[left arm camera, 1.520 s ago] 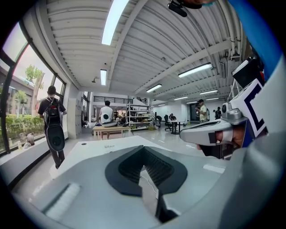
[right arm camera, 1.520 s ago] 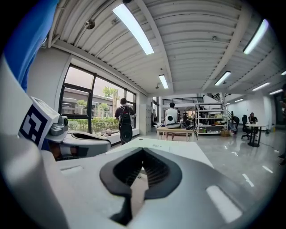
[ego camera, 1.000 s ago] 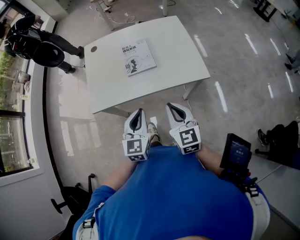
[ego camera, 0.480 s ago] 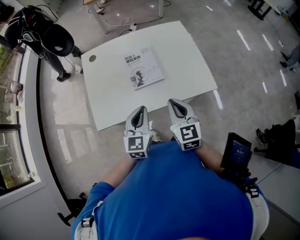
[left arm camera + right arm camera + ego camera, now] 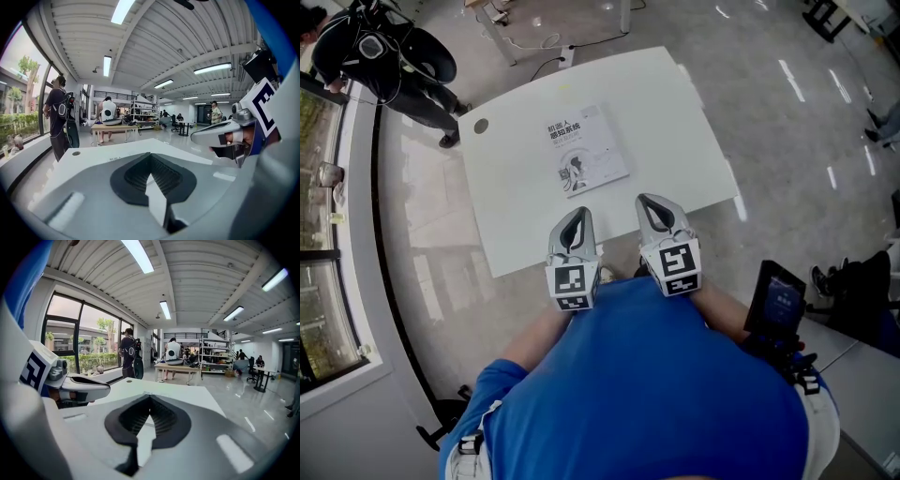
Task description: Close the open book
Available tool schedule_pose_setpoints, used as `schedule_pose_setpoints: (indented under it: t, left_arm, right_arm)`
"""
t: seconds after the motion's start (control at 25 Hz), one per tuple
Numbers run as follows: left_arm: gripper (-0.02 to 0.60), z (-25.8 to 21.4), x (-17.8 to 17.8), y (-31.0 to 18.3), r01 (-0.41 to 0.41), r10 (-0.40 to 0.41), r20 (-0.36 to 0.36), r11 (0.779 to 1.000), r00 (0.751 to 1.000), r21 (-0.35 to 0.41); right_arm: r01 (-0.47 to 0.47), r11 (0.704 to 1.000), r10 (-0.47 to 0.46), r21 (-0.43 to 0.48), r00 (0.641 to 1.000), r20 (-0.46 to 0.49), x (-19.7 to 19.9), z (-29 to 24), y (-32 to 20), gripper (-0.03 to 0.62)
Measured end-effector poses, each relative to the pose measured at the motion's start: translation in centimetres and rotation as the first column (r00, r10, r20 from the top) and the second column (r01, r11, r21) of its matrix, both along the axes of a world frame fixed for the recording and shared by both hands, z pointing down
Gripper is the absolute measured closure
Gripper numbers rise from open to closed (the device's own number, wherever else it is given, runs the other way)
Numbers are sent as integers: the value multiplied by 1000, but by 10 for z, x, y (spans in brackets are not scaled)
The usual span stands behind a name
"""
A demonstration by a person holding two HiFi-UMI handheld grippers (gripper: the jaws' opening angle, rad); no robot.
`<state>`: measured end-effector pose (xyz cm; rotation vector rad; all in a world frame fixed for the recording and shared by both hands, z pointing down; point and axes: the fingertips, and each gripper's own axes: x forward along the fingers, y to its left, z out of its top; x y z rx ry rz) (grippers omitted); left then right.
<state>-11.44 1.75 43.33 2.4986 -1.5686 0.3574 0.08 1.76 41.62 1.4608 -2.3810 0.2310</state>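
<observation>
Book (image 5: 586, 150) flat on white table (image 5: 520, 220)

- We hold our left gripper (image 5: 578, 217) out ahead, tilted slightly down, jaws pressed together.
- Our right gripper (image 5: 650, 202) sits just beside it, jaws likewise together.

Wht table (image 5: 516, 216); person (image 5: 389, 58) w/ backpack.

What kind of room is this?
Probably a big open workshop or lab: metal shelves, a work table, long ceiling lights and a shiny floor.
</observation>
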Motion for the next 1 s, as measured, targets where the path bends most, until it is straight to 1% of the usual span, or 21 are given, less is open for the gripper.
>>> schedule_pose_setpoints:
  t: [0.28,0.56,0.8,1.0]
  left_arm:
    - [575,18,22,-47,40,-38,62,999,997,-24]
    - [575,44,50,-89,80,-68,133,993,989,-82]
    - [575,67,66,-110,100,-78,176,987,981,-122]
    - [575,87,73,-116,118,-77,234,979,969,-168]
  right_arm:
    - [51,999,-51,-10,999,20,20,15,-51,591]
    - [100,994,-98,-49,994,36,39,34,-98,591]
    - [133,987,-129,-90,990,55,46,52,-123,591]
    - [149,982,-142,-118,988,69,51,64,-133,591]
